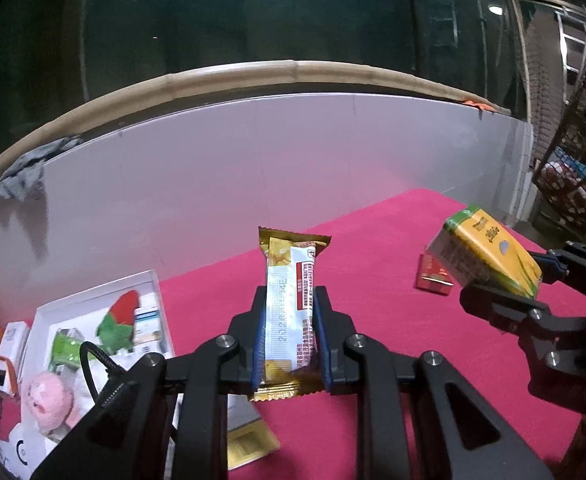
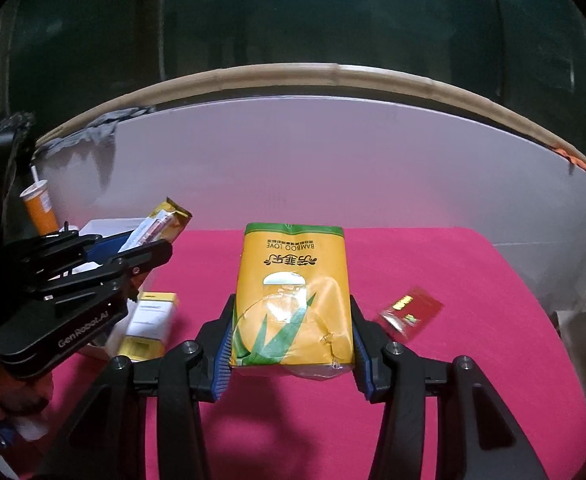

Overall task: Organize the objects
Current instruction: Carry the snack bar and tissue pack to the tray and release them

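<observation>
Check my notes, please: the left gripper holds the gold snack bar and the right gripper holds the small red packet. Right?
Not quite. The left gripper does hold the gold snack bar, but the right gripper holds the yellow tissue pack; the red packet lies on the cloth, as the right wrist view shows.

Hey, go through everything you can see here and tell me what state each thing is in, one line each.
Left claw: shut on the snack bar.
Right claw: shut on the tissue pack.
White box: open, toys inside.
Red packet: lying flat on the pink cloth.
Orange cup: upright, straw in.
</observation>
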`<state>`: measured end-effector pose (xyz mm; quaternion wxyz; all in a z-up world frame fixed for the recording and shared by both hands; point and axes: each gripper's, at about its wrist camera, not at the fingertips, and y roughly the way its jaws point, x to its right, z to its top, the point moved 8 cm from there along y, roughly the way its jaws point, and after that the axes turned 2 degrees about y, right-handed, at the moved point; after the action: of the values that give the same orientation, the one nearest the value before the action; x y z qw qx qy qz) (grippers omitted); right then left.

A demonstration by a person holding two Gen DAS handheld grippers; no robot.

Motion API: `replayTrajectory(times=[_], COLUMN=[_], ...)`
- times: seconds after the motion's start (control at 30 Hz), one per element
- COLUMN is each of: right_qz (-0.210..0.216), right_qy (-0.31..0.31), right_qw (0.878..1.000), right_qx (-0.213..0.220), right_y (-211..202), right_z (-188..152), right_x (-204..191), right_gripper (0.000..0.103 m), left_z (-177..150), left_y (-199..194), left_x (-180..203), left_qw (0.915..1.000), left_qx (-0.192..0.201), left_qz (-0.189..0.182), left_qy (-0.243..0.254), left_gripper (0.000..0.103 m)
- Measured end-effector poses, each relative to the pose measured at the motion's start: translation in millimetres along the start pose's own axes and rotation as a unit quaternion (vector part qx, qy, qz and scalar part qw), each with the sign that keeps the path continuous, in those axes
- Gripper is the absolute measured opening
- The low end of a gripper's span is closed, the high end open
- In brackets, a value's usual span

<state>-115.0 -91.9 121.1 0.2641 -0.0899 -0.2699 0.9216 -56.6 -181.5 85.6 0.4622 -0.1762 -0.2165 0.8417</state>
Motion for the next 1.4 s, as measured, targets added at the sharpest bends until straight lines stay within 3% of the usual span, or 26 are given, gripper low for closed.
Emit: replayTrajectory(times=[0.37, 0.83, 1.1, 1.4], right_qz=[0.047, 0.101, 0.1, 0.095], right_qy=[-0.037, -0.1, -0.115, -0.098], right_qw=[0.998, 0.989, 0.986, 0.985], right_qx=[-0.013, -0.044, -0.073, -0.109], right_y=[29, 79, 128, 196], right_z=[17, 28, 30, 35], right_x=[-81, -207, -251, -279], right_gripper=[0.052, 0.052, 0.052, 0.052], left_z=[-19, -55, -78, -88], left_y=[-22, -42, -36, -31], left_x=[-95, -216, -253, -258], left_qw=[0.9974, 0.9865, 0.9815, 0.9805], left_qx=[0.002, -0.008, -0.026, -0.035], left_qz=[0.052, 0.117, 0.13, 0.132], left_qy=[-0.049, -0.114, -0.138, -0.141], left_gripper=[0.02, 0.02, 0.02, 0.021])
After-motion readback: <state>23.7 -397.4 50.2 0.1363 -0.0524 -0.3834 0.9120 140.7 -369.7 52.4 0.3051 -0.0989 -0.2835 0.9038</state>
